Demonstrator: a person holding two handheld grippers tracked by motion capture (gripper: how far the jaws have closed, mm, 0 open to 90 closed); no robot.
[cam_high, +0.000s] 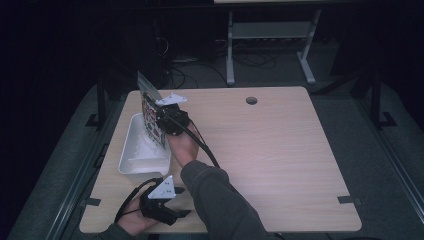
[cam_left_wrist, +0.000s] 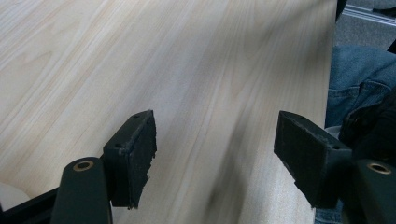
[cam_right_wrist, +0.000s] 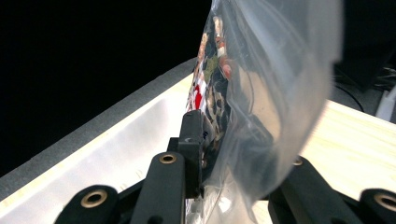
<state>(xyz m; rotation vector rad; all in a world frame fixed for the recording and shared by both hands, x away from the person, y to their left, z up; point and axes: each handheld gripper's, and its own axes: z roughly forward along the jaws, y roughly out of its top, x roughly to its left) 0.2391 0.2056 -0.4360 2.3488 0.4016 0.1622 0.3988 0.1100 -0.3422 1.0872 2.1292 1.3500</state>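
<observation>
Left tongs (cam_left_wrist: 215, 149) agape (right (cam_high: 161, 121) clamped)

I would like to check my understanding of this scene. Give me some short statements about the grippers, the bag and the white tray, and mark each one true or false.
1. The right gripper holds a clear plastic bag with printed contents. True.
2. The bag lies flat on the bare table, far from the white tray. False: it is held upright, over the tray's far end.
3. The left gripper is shut on a sponge. False: its jaws stand open, with bare wood between them.
4. The left gripper rests near the table's near edge, beside the tray's near end. True.
5. The tray sits on the right half of the table. False: in the high view it sits near the left edge.
</observation>
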